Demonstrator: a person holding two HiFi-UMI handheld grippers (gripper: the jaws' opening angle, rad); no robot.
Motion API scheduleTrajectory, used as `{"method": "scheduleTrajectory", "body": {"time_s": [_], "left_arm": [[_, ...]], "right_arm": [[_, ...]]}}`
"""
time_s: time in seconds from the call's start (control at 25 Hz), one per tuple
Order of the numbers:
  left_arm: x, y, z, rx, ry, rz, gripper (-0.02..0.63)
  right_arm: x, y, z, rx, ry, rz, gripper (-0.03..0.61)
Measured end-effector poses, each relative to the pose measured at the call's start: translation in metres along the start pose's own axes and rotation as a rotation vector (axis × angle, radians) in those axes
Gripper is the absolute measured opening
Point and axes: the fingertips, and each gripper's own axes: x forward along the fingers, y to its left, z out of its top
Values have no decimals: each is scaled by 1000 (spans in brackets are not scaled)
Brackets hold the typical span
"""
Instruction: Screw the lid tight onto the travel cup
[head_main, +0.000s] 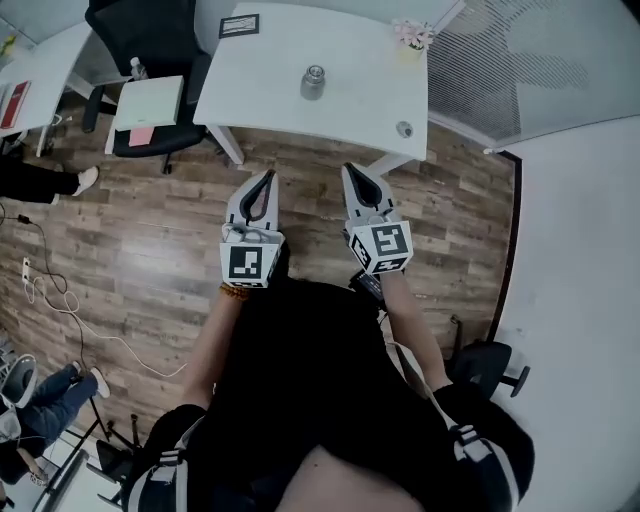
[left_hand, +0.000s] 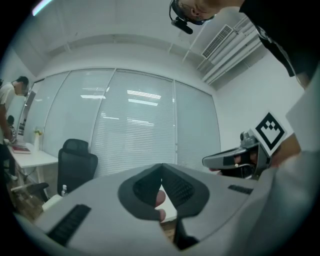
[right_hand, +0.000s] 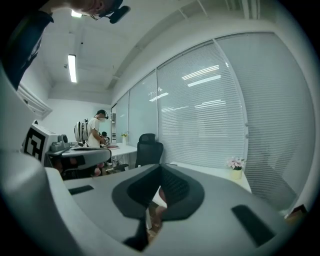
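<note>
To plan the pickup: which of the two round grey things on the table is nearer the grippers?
The lid, small and flat at the table edge; the taller cup stands farther back.

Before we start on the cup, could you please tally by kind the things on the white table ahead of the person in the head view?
Travel cup: 1
Lid: 1
Flower pot: 1
Dark-framed card: 1
Total: 4
</note>
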Motion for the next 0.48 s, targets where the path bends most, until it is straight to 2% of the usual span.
{"method": "scheduleTrajectory", "body": {"time_s": [0.12, 0.32, 0.48], "left_arm": [[50, 16, -3, 13, 16, -70, 8], [130, 36, 5, 15, -22, -141, 8], [183, 41, -24, 36, 62, -162, 9]], "right_arm": [[34, -32, 22, -18, 13, 10, -3], [97, -89, 49, 28, 13, 77, -3], [143, -131, 42, 69, 52, 151, -3]]}}
